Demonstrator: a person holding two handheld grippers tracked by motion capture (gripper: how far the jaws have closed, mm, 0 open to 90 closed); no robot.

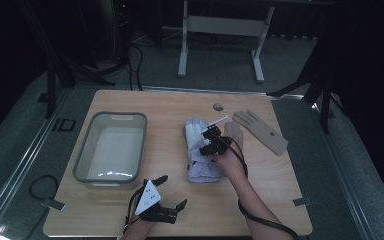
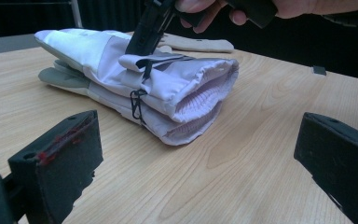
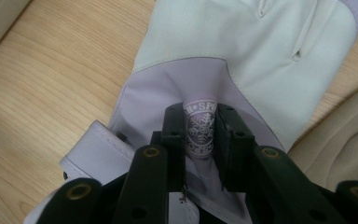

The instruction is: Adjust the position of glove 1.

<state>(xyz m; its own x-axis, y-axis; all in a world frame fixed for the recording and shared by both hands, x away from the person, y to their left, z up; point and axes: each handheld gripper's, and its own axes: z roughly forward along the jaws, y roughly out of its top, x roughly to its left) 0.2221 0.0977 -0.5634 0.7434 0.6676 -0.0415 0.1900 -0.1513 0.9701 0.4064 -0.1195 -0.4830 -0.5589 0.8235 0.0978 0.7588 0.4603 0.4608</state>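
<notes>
Lilac-white ski gloves (image 1: pixel 200 150) stacked – right hand-held gripper (image 3: pixel 200 128) clamped on logo patch; left hand-held gripper (image 1: pixel 170 192) jaws apart.

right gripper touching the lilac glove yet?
Touching. The right gripper view shows the right gripper with its jaws pinched on a fold of the lilac glove bearing a round logo patch.

The lilac glove's (image 3: pixel 223 84) round badge (image 3: pixel 199 127) reads partly "SPO".
</notes>
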